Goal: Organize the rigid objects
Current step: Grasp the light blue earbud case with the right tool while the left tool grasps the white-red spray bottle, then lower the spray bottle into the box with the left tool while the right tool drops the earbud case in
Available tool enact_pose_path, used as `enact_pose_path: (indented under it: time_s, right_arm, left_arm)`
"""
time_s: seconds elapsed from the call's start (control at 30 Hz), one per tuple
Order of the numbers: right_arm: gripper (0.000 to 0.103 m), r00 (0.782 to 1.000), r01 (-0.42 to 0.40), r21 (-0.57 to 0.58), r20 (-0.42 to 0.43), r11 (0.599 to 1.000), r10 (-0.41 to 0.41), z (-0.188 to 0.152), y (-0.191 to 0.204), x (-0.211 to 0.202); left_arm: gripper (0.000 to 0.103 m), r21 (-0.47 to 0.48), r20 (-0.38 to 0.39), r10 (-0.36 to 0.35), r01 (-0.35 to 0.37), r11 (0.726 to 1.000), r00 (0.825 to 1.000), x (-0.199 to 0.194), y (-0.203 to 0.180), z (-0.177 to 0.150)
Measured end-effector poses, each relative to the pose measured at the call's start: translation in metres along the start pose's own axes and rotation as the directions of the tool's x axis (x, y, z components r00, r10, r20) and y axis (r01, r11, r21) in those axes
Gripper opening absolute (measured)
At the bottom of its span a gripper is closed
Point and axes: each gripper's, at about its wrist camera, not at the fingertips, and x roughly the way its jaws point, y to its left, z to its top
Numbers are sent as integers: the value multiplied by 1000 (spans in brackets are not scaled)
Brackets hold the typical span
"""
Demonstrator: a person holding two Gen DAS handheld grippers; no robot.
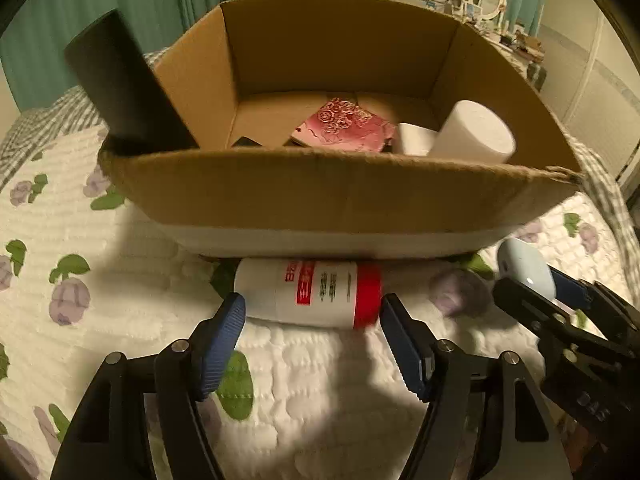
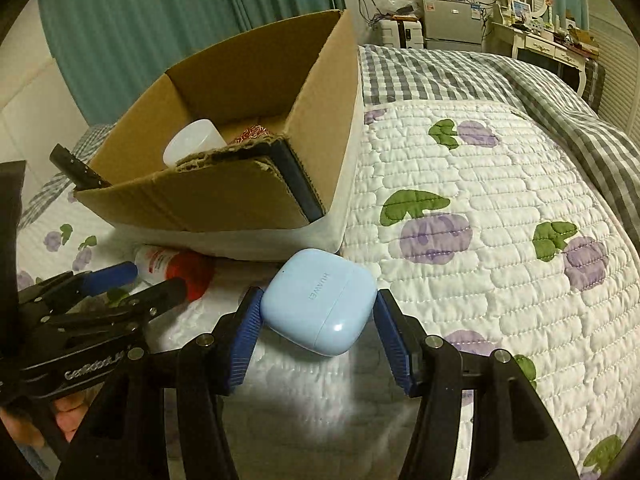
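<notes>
Pale blue earbud case, white bottle with red cap, brown box, purple-flowered white quilt
</notes>
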Motion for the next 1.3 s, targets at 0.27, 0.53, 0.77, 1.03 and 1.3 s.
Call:
enact_pose_path:
  time_s: [0.27, 0.53, 0.77, 1.03, 1.3]
  right_arm:
    - [56, 1000, -22, 23, -4, 999, 22, -1, -6, 2]
    - [56, 1000, -21, 15, 0, 1000, 21, -1, -4, 1]
    - [56, 1000, 11, -28, 22, 1000, -11, 2, 7, -12]
    - [56, 996, 21, -51, 82, 998, -17, 16, 16, -50]
    - [55, 978, 40, -120, 207, 992, -15, 65, 42, -108]
  left_arm:
    - [80, -2, -43, 13, -13, 1000, 999, 23, 2, 15]
    - [78, 6, 9, 11, -11, 1000, 1000, 14, 4, 13]
    - [77, 41, 25, -11, 10, 999, 1000, -5, -3, 2]
    - [77, 45, 82, -7, 3, 999, 997, -60, -3, -1]
    - [77, 86, 223, -12, -7, 996, 975, -131, 4, 28]
